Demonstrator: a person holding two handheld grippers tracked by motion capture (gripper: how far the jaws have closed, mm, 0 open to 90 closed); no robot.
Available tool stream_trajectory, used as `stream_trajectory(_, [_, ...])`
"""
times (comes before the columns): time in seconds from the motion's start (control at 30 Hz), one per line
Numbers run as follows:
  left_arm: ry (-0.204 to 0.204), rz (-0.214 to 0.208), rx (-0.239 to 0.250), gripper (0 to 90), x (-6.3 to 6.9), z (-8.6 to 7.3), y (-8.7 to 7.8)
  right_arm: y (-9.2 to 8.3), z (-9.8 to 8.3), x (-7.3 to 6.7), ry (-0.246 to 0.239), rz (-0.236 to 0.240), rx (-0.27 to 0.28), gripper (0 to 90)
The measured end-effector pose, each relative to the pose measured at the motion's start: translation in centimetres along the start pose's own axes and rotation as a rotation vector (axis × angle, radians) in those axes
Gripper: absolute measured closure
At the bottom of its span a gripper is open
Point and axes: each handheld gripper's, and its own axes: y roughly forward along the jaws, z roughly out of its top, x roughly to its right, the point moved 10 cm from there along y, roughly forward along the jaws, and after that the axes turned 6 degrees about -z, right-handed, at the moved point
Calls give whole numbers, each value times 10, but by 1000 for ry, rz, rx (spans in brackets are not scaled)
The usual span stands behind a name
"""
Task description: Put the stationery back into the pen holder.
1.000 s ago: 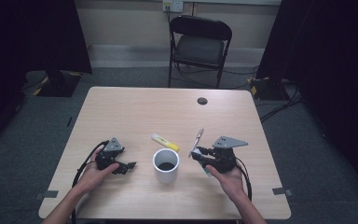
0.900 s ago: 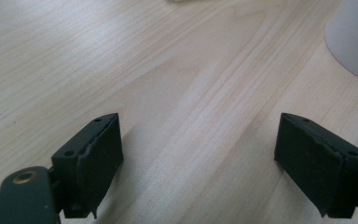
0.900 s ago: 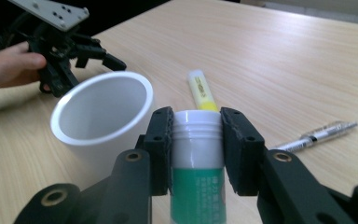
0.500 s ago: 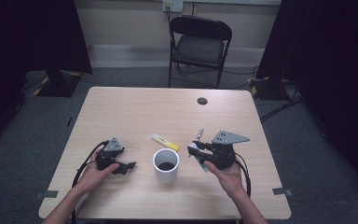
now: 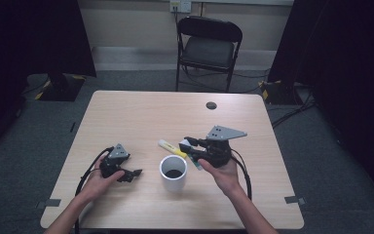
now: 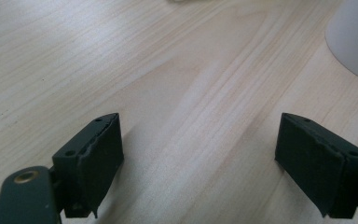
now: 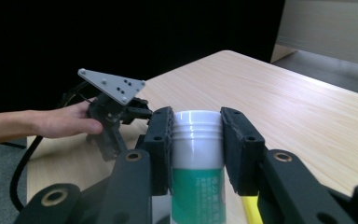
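White cylindrical cup (image 5: 174, 172) sits near front middle of light wooden counter (image 5: 146, 114), dark inside. Right hand-held gripper (image 5: 187, 144) just right of cup and lifted off counter, jaws clamped on white-capped tube with green label (image 7: 197, 158), cap end poking past jaw tips. Yellow highlighter pen (image 5: 172, 148) lies just behind cup, close by held tube. Left hand-held gripper (image 5: 135, 172) rests on counter just left of cup, jaws spread wide, nothing between them, just bare wood. Small dark round hole (image 5: 211, 105) well behind cup.
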Motion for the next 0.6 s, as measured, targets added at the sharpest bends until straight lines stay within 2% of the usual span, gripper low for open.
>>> stream_trajectory(0.13, [0, 0, 0, 146, 0, 0, 0, 18, 5, -12, -9, 38, 10, 656])
stream_trajectory(0.2, [-1, 0, 0, 146, 0, 0, 0, 20, 6, -13, -8, 43, 8, 656])
stream_trajectory(0.27, [-1, 0, 0, 145, 0, 0, 0, 29, 5, -16, 3, 58, 10, 656])
stream_trajectory(0.5, [0, 1, 0, 146, 0, 0, 0, 42, -2, -20, -4, 68, -20, 656])
stream_trajectory(0.57, [-10, -3, 3, 146, 1, 0, 0, 46, -4, -22, -2, 74, -28, 656])
stream_trajectory(0.6, [1, 1, 0, 146, 0, 0, 0, 50, -6, -24, -11, 75, -36, 655])
